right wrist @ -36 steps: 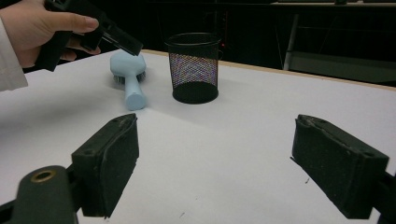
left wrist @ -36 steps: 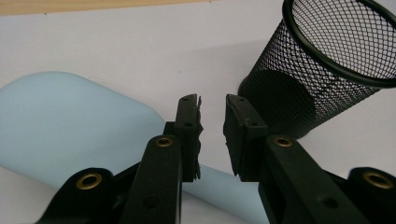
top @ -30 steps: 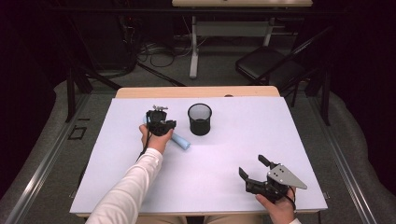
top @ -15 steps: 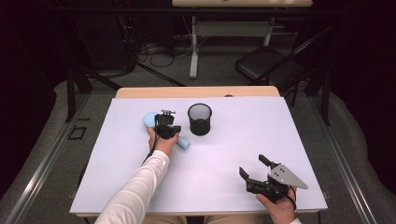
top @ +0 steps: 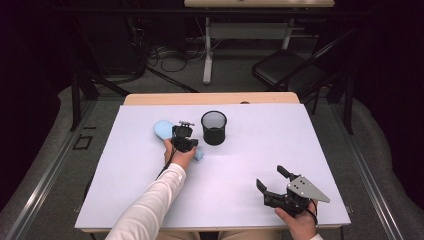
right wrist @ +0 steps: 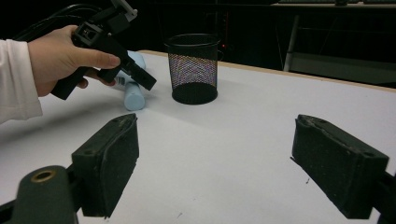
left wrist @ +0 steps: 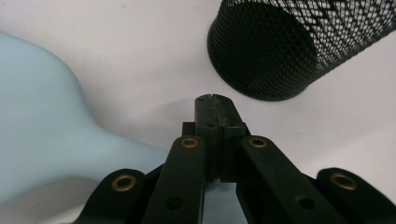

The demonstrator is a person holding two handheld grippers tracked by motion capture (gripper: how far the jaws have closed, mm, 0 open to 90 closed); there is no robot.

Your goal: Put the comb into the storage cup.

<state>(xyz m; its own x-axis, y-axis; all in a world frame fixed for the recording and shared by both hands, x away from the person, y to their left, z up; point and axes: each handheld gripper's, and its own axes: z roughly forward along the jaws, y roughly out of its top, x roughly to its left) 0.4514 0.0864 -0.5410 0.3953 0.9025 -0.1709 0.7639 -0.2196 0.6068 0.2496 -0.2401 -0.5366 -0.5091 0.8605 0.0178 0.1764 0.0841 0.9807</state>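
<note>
A light blue object (top: 161,129) with a wide head and a round handle lies on the white table, left of a black mesh cup (top: 214,129). My left gripper (top: 189,142) hovers just over the handle, jaws pressed together with nothing between them. In the left gripper view the shut tips (left wrist: 215,105) point at bare table between the blue head (left wrist: 42,116) and the cup (left wrist: 289,46). My right gripper (top: 270,177) rests near the front right, open and empty. Its view shows the wide gap (right wrist: 215,168), the cup (right wrist: 194,70) and the blue handle end (right wrist: 133,95) beyond.
The white table top (top: 310,150) spreads wide between the two grippers. Its wooden far edge (top: 210,98) lies behind the cup. On the dark floor beyond are a chair (top: 287,72), cables and a desk frame.
The left hand shifted right and lower over the blue object's handle, uncovering the wide head at its left. The right gripper stayed put.
</note>
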